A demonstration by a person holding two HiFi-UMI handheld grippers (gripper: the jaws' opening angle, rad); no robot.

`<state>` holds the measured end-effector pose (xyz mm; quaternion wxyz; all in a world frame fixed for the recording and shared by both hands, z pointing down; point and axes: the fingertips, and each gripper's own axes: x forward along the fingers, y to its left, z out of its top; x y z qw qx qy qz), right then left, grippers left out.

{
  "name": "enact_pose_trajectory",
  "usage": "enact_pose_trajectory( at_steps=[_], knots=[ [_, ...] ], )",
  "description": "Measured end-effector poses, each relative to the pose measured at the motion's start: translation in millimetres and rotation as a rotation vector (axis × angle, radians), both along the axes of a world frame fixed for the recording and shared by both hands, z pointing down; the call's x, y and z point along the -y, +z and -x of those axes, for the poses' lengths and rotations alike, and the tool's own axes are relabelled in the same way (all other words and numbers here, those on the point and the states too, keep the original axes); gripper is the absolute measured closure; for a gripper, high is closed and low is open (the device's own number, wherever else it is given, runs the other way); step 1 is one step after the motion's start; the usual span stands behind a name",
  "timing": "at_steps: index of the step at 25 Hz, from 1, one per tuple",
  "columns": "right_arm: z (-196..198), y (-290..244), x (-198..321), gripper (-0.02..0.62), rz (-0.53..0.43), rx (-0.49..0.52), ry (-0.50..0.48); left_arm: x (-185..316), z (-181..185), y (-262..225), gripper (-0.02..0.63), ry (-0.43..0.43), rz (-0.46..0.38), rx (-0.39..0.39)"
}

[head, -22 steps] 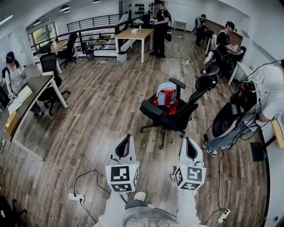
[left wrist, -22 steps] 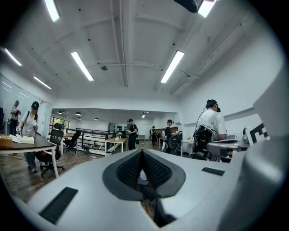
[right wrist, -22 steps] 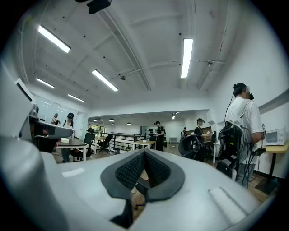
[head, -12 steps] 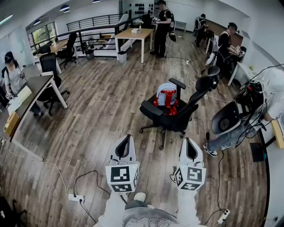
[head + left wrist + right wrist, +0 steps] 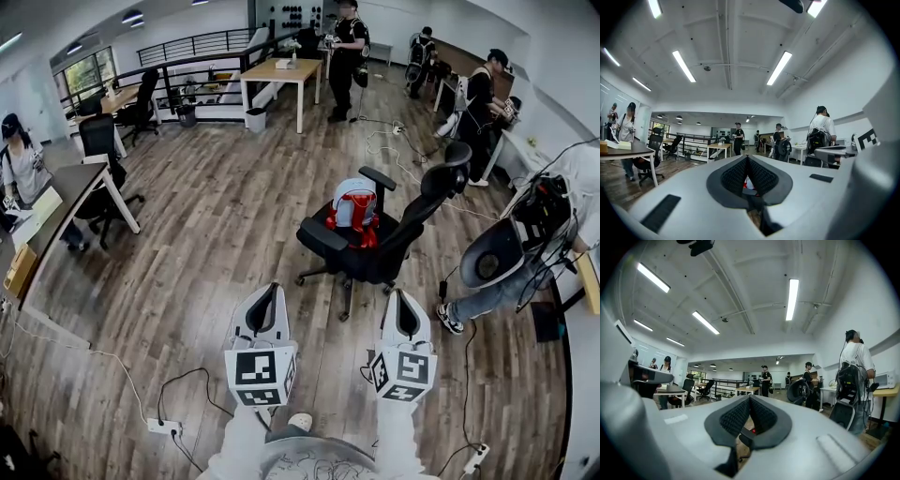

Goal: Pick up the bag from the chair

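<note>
A red and light-blue bag [image 5: 355, 210] stands upright on the seat of a black office chair [image 5: 380, 246] in the middle of the wooden floor. My left gripper [image 5: 268, 293] and right gripper [image 5: 402, 300] are held side by side well short of the chair, both pointing toward it, both shut and holding nothing. In the left gripper view the left gripper [image 5: 747, 160] has its pads together, and a sliver of the red bag [image 5: 748, 183] shows in the small gap below the pads. The right gripper [image 5: 750, 400] likewise shows its pads closed.
A seated person [image 5: 572, 202] with a second black chair [image 5: 492, 260] is close on the right. Cables and a power strip [image 5: 160, 427] lie on the floor at the lower left. A desk [image 5: 70, 192] stands at the left, and a table [image 5: 281, 71] with standing people is at the back.
The head view has shifted slightly, so the chair and bag sit a little further right. The second chair at the right has turned. Both grippers hold the same pose.
</note>
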<state>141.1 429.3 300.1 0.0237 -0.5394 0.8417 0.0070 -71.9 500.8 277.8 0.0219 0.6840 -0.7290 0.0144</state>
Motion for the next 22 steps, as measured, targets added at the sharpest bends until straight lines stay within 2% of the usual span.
enact_pose_trajectory(
  at_steps=[12, 17, 22],
  knots=[
    [23, 26, 45, 0.584, 0.039, -0.041, 0.013, 50, 23, 30, 0.604, 0.034, 0.051, -0.018],
    [34, 37, 88, 0.584, 0.052, -0.051, 0.004, 92, 33, 41, 0.603, 0.029, 0.067, -0.025],
    [49, 43, 156, 0.584, 0.062, -0.053, -0.019, 152, 43, 47, 0.604, 0.011, 0.075, -0.021]
  ],
)
